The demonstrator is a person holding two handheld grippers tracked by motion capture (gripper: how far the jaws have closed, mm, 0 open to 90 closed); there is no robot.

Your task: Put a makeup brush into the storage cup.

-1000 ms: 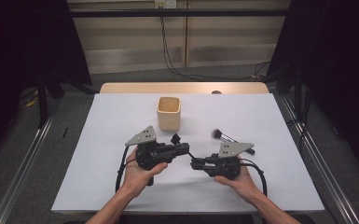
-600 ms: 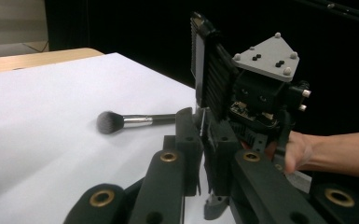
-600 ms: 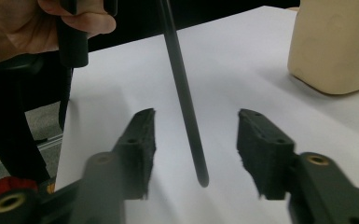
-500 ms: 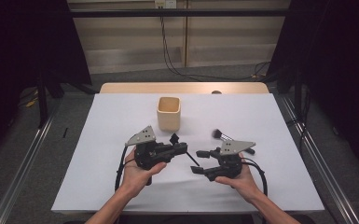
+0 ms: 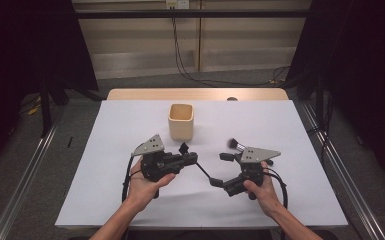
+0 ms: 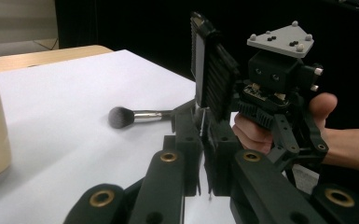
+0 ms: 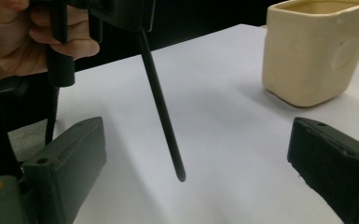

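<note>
A white worktop [image 5: 130, 125] stands on grey carpet floor [image 5: 25, 165] — metal rails [image 5: 25, 175] run along left and right. Black curtains [image 5: 25, 50] flank a beige far wall [image 5: 240, 35] with hanging cables [image 5: 180, 45].

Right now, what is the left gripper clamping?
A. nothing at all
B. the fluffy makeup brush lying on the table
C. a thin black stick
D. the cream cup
C: the left gripper is shut on a thin black stick that slants down toward the right gripper's open jaws.
</note>
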